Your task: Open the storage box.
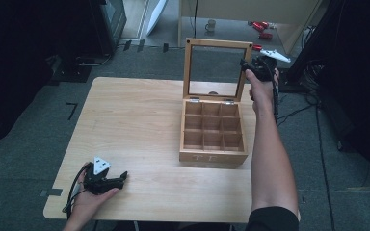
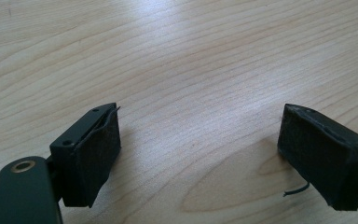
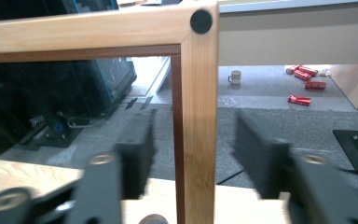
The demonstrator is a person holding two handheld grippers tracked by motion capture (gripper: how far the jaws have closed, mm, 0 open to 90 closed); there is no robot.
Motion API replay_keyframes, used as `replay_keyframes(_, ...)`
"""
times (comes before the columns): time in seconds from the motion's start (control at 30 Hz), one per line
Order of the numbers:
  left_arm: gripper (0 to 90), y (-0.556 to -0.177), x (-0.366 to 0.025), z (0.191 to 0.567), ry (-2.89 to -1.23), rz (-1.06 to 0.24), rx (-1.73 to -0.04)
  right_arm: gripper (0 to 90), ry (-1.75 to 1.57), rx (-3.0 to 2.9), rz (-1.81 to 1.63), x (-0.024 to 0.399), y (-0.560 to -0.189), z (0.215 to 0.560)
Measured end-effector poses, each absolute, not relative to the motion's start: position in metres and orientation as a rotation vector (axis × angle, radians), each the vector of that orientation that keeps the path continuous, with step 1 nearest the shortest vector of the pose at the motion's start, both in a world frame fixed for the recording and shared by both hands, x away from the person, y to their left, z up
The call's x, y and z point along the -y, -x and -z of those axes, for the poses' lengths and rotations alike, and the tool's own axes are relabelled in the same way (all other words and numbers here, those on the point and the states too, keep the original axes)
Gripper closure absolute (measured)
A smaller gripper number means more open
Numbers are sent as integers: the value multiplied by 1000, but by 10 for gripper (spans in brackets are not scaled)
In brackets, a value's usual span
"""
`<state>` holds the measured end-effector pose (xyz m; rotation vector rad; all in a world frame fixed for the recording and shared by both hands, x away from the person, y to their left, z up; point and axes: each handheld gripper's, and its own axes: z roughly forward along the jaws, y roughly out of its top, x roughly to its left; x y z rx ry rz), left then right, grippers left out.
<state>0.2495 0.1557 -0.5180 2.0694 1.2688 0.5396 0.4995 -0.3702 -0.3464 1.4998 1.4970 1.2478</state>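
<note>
— Where's the wooden box (image 1: 213,139)?
— Right of centre on the bench (image 1: 130,125), nine compartments showing bare, glass-paned lid (image 1: 217,67) standing upright on its hinges at the back.

— And the right hand-held gripper (image 1: 254,67)?
— Up at the lid's right upper corner. Seen in the right gripper view, jaws spread either side of the frame's right stile (image 3: 196,116), neither pad pressing the wood. Released, then, not yet gripping. Blurred as well, so probably in motion.

— Left hand-held gripper (image 1: 118,181)?
— Lying low at the near left corner of the bench, well apart from the box. Jaws wide apart over bare wood in the left gripper view, nothing between them.

— Step in hand?
— Judging from the pose: taking hold of the lid's edge, either to swing it down or to steady it. Hard to say which.

— How to do it well?
— Close on the stile squarely, pads flat on front and back faces, a little below the black bumper dot (image 3: 201,21) rather than on the glass. Grip lightly; thin frame, no need to crush. Then follow the hinge arc, wrist turning with the lid, not pushing straight forward or down.

— Risks?
— Box sliding or tipping backward if pushed off the arc. Lid dropping and slamming if let go early. Worth bringing the idle left one across to brace the box front.
</note>
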Motion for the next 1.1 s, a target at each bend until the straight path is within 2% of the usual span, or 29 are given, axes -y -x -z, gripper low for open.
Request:
replay_keyframes(0.03, 134, -250, -156, 518, -2071, -541, -1267, 377, -1506, -1493, -1250, 371, -497, 346)
replay_keyframes(0.13, 134, -250, -156, 518, -2072, -540, -1265, 240, -1525, -1493, -1218, 371, -486, 345)
replay_keyframes(0.3, 135, -250, -156, 518, -2072, -541, -1266, 136, -1505, -1501, -1219, 376, -456, 347)
replay_keyframes(0.63, 134, -250, -155, 518, -2073, -538, -1263, 30, -1491, -1535, -1236, 390, -393, 365)
replay_keyframes(1.1, 135, -250, -155, 518, -2069, -542, -1267, 20, -1405, -1591, -1214, 390, -323, 377)
